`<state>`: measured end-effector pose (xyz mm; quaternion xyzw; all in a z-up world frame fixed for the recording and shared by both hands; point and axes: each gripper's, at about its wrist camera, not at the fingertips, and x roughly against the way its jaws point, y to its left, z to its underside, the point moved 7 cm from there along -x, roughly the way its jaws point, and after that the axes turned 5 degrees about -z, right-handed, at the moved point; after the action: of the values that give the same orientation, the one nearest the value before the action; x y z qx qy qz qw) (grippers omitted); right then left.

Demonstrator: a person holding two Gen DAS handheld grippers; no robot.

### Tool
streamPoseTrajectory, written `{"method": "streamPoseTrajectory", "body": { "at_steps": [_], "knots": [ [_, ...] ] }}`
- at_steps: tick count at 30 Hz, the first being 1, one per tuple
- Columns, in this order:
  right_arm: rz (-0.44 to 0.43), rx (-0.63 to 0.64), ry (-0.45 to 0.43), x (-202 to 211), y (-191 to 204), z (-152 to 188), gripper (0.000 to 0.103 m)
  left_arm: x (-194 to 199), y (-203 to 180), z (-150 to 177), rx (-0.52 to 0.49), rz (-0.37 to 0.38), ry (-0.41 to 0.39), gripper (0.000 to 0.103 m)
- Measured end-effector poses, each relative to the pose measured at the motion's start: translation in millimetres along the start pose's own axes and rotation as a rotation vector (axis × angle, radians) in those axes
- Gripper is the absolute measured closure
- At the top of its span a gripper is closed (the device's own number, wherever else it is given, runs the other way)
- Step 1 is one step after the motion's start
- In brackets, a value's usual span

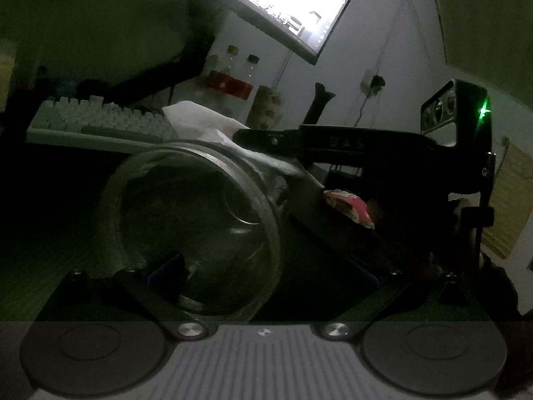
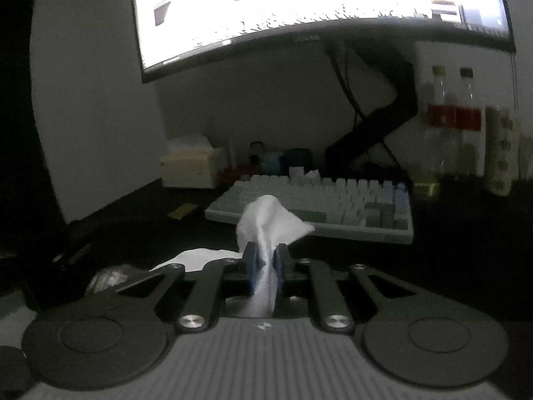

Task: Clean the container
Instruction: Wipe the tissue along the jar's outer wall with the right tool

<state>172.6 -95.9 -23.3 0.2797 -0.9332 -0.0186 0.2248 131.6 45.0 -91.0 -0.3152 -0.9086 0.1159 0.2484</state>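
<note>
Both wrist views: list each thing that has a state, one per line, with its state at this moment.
Glass container: tipped on its side, open mouth toward the camera, held in the left tool.
Left tool: jaws spread wide around the container.
White tissue: crumpled, pinched in the right tool.
Right tool: nearly closed on the tissue.
Monitor: switched on.

Dark table [image 2: 133, 220] under a lit monitor. On it: pale keyboard [image 2: 319, 206] mid-table, cream box [image 2: 190, 166] at back left by the wall, yellow slip [image 2: 182, 211] in front of the box, two clear bottles [image 2: 453, 126] w/ red labels at back right, white tissue sheet [image 2: 196, 256] lying flat nearby.
</note>
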Motion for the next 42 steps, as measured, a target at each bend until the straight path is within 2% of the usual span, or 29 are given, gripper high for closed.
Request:
{"method": "streamPoseTrajectory", "body": {
  "at_steps": [3,6,9,15,17,21,23,25,28,31,32,35,39,40,42],
  "knots": [
    [-0.051,0.028,-0.01,6.0,18.3,2.9,0.088,1.9,0.8,-1.7,0.03,0.013,0.018,0.0],
    [-0.076,0.088,-0.032,10.2,39.3,8.7,0.088,2.8,-0.8,-2.3,0.017,-0.015,-0.003,0.0],
    [-0.043,0.157,-0.062,11.0,45.8,12.6,0.088,3.2,-1.4,-2.7,0.002,-0.033,-0.025,0.0],
    [0.098,0.104,-0.025,-2.9,11.9,-0.5,0.087,-0.1,9.3,-3.5,0.058,-0.019,-0.023,0.0],
    [0.083,0.118,-0.009,-5.1,16.8,-2.9,0.087,-2.1,13.1,-4.2,0.086,-0.025,-0.034,0.0],
    [-0.072,0.132,-0.004,-4.1,42.0,-0.1,0.088,-2.7,13.8,-5.0,0.068,-0.054,-0.04,0.0],
    [-0.082,0.131,-0.006,-6.4,42.4,-0.1,0.087,-2.1,14.5,-4.8,0.066,-0.05,-0.042,0.0],
    [-0.048,0.119,-0.012,-9.3,33.9,-0.9,0.088,-1.1,15.6,-5.1,0.067,-0.047,-0.043,0.0],
    [0.099,0.091,-0.015,-17.8,10.3,-3.9,0.087,0.0,18.5,-6.2,0.062,-0.066,-0.049,0.0],
    [0.149,0.065,-0.008,-22.5,6.8,-5.8,0.09,-0.2,21.2,-6.9,0.061,-0.066,-0.056,0.0],
    [0.133,0.073,-0.012,-21.7,13.8,-5.4,0.092,0.1,22.3,-7.4,0.07,-0.062,-0.056,0.0],
    [-0.051,0.132,-0.031,-14.1,46.1,-1.0,0.092,-0.6,23.1,-8.5,0.075,-0.064,-0.056,0.0],
    [-0.102,0.144,-0.045,-10.9,47.7,0.1,0.092,1.7,25.3,-8.2,0.07,-0.074,-0.058,0.0],
    [-0.069,0.109,-0.043,-12.3,36.8,-1.7,0.092,2.4,26.5,-8.5,0.076,-0.069,-0.057,0.0],
    [0.08,0.079,-0.04,-17.8,12.2,-4.8,0.092,3.0,28.2,-8.9,0.082,-0.063,-0.058,0.0]
  ]
}}
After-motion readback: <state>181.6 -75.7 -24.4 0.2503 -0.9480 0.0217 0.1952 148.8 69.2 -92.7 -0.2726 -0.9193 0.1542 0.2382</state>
